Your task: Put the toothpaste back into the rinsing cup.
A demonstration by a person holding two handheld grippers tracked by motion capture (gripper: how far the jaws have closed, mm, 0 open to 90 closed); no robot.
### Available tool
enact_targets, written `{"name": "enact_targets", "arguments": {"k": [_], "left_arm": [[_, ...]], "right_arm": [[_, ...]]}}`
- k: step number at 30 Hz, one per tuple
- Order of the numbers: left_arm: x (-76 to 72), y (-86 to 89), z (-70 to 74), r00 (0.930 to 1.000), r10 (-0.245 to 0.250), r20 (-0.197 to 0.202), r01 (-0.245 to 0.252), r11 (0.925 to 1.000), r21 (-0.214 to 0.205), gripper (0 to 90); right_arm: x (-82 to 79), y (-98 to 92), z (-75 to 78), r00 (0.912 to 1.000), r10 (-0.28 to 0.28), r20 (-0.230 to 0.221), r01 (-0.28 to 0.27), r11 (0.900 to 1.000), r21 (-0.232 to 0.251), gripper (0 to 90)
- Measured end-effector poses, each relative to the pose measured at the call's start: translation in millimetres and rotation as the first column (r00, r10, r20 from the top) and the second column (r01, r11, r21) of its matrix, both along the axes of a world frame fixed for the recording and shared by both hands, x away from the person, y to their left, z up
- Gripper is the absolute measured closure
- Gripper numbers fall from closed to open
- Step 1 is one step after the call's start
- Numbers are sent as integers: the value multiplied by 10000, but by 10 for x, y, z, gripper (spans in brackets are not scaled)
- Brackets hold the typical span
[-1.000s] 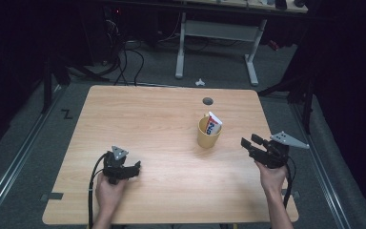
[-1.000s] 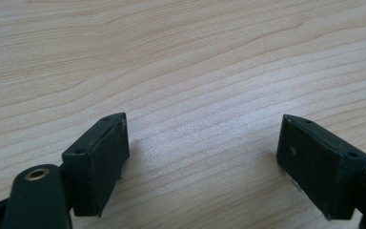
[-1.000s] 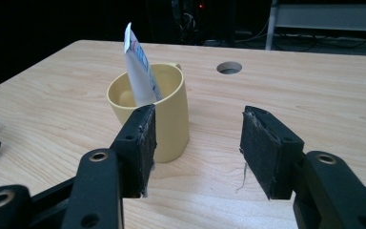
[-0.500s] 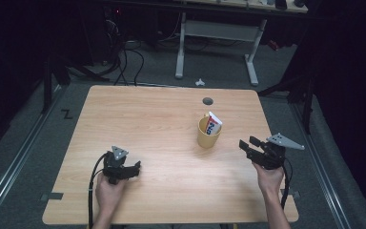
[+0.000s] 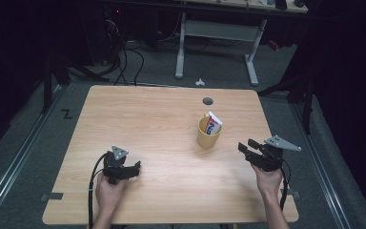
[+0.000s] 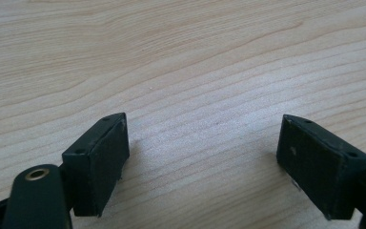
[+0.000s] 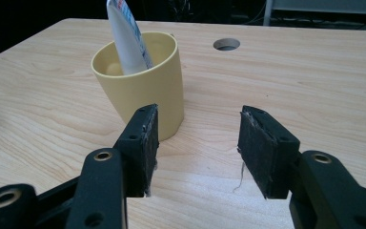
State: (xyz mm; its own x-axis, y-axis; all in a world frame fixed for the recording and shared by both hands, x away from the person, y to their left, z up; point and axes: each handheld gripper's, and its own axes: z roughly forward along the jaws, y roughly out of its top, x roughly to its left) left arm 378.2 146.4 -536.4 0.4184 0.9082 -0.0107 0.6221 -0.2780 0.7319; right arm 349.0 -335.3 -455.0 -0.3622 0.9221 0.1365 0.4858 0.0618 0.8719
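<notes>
Standing: 1 cup, 1 tube, 2 tongs.

The high view looks forward and down over the whole table. The left gripper view sits low, facing close bare wood. The right gripper view looks low along the tabletop at the near cup, shared with the high view.

Matt wood-grain table, smooth yellow plastic cup
</notes>
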Motion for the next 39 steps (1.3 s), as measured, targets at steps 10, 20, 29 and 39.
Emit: {"name": "enact_targets", "arguments": {"k": [10,20,29,39], "left_arm": [[0,0,0,10000,-1,0,1,10000,0,185],[0,0,0,10000,-3,0,3,10000,2,185],[0,0,0,10000,-3,-2,3,10000,0,185],[0,0,0,10000,0,1,0,10000,-3,185]], "right_arm": [[24,27,-69,9999,-21,-147,17,9997,-246,481],[62,55,-193,9991,-72,-421,58,9994,-343,481],[90,83,-268,9981,-115,-604,83,9986,-532,482],[128,109,-352,9965,-173,-812,122,9980,-621,482]]}}
